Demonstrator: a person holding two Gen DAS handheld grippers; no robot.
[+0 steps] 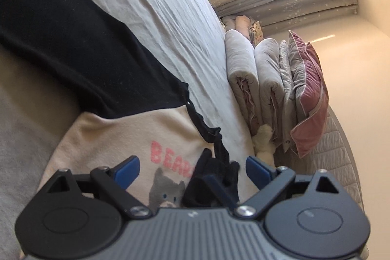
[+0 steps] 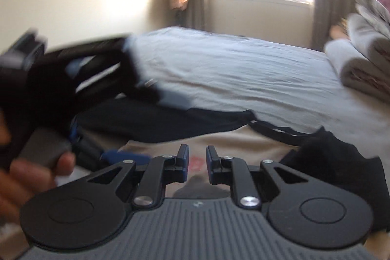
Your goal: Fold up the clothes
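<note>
Sunlit bedroom, wide bed under a wrinkled pale grey sheet (image 1: 156, 16), stack of folded quilts and a pink pillow (image 1: 280, 89) at its far edge. Near edge: cream knit top with black sleeves, pink lettering and a grey bear print (image 1: 136, 135), lying flat. Left gripper (image 1: 192, 168) spread wide, black ruffled trim bunched between the blue pads, not pinched. Right gripper (image 2: 197, 162) nearly together, nothing between, hovering over the print; loose black fabric beside it. Best bet now: pinch the trim squarely, lift low, keep the body smooth, carry the sleeve across without dragging.
</note>
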